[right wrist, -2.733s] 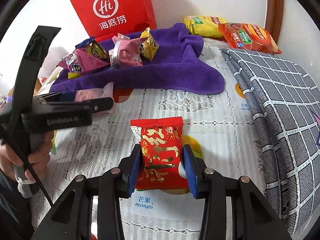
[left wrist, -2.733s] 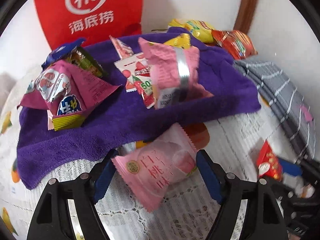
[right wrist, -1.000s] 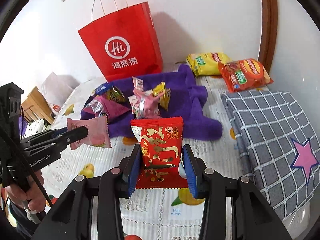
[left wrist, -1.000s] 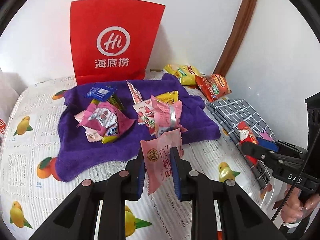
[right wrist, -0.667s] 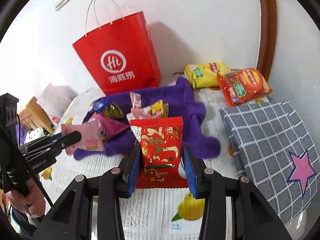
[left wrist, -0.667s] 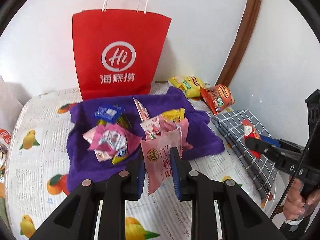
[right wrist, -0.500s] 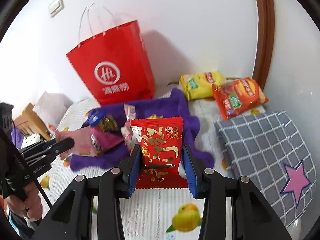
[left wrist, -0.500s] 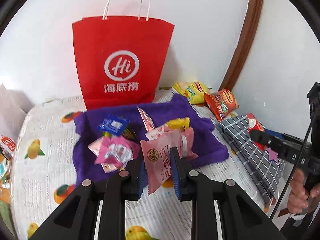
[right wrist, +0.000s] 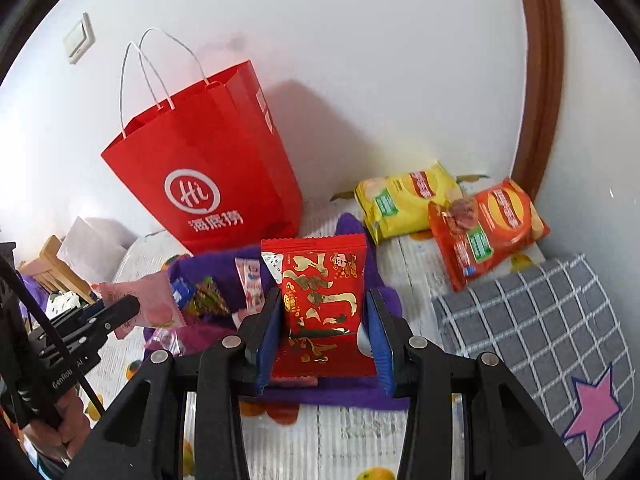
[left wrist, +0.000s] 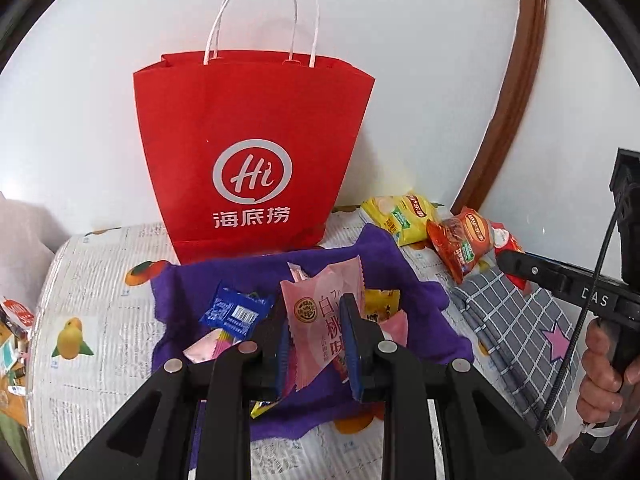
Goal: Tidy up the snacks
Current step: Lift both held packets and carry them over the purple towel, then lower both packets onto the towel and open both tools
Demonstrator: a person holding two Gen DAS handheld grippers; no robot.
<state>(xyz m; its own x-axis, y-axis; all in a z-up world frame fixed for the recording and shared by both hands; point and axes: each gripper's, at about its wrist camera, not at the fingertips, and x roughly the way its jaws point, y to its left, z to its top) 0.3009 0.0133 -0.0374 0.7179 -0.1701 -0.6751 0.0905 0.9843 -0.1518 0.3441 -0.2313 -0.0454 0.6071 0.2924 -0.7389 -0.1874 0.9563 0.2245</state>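
Observation:
My left gripper [left wrist: 316, 344] is shut on a pink peach snack packet [left wrist: 320, 320] and holds it in the air above the purple towel [left wrist: 424, 296]. My right gripper [right wrist: 324, 332] is shut on a red and gold snack packet [right wrist: 320, 292], also lifted above the table. A red paper bag [left wrist: 248, 152] with white handles stands open at the back against the wall; it also shows in the right wrist view [right wrist: 200, 176]. Several small snack packets, one of them blue [left wrist: 234, 312], lie on the towel. The left gripper with its pink packet [right wrist: 156, 304] shows at the left of the right wrist view.
A yellow chip bag [right wrist: 404, 200] and an orange chip bag [right wrist: 488, 224] lie at the back right by the wall. A grey checked cloth [right wrist: 540, 320] with a pink star covers the right side. The tablecloth [left wrist: 96, 300] has fruit prints. A brown frame [left wrist: 516, 80] runs up the wall.
Both grippers have risen higher with their packets and moved toward the red bag, whose top and handles are now in full view. Both grips are unchanged.

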